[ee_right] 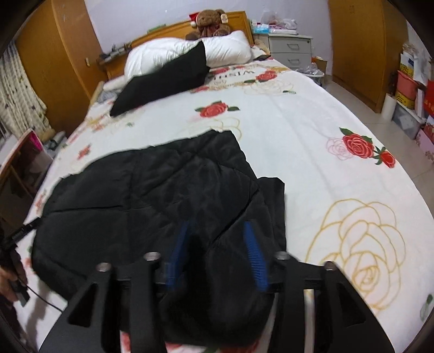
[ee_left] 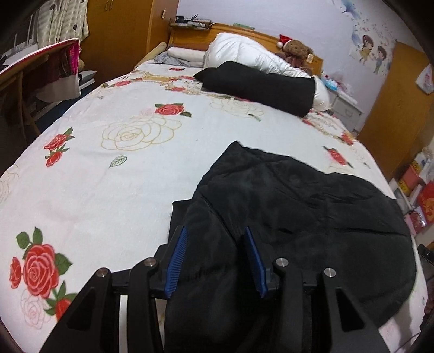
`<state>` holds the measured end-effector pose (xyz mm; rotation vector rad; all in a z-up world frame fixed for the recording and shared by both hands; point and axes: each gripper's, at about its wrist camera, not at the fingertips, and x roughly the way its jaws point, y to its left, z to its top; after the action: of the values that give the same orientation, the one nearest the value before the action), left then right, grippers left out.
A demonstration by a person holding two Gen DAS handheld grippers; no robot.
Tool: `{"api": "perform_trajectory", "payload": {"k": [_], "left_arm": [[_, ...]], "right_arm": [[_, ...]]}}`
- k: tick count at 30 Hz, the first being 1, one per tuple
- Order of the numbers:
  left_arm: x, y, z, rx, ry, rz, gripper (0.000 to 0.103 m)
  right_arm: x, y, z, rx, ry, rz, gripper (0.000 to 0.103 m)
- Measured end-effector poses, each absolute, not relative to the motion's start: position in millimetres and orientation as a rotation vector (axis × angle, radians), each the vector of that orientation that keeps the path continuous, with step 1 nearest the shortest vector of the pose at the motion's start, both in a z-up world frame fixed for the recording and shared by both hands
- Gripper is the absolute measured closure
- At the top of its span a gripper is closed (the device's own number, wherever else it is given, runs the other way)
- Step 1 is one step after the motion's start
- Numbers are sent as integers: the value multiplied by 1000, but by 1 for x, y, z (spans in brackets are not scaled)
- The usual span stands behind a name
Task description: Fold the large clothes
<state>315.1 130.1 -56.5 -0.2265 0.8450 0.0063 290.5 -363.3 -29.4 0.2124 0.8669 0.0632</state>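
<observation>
A black padded jacket lies folded over on the near part of the rose-patterned bed sheet. My left gripper sits at the jacket's near left edge, and its blue pads squeeze a thick bunch of the fabric. The right wrist view shows the same jacket spread to the left. There my right gripper is over its near right corner. A fold of jacket lies between the spread blue pads, whose ribbed faces stay uncovered, so the fabric rests loosely.
A white duvet, a black pillow and a teddy bear lie at the headboard. A chair stands left of the bed. Drawers and boxes stand to the right. A hand with a cable shows at the left.
</observation>
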Motion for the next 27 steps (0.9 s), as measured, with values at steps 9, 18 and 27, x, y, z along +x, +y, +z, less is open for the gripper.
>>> {"api": "perform_trajectory", "payload": {"k": [9, 18, 27], "left_arm": [[280, 153, -55, -290, 867, 4, 56], [319, 164, -98, -373, 936, 11, 47], [338, 161, -120, -399, 958, -35, 35]], "right_arm": [[254, -377, -38, 314, 915, 92, 37], [299, -402, -91, 409, 993, 92, 26], [324, -417, -117, 503, 1017, 158, 22]]}}
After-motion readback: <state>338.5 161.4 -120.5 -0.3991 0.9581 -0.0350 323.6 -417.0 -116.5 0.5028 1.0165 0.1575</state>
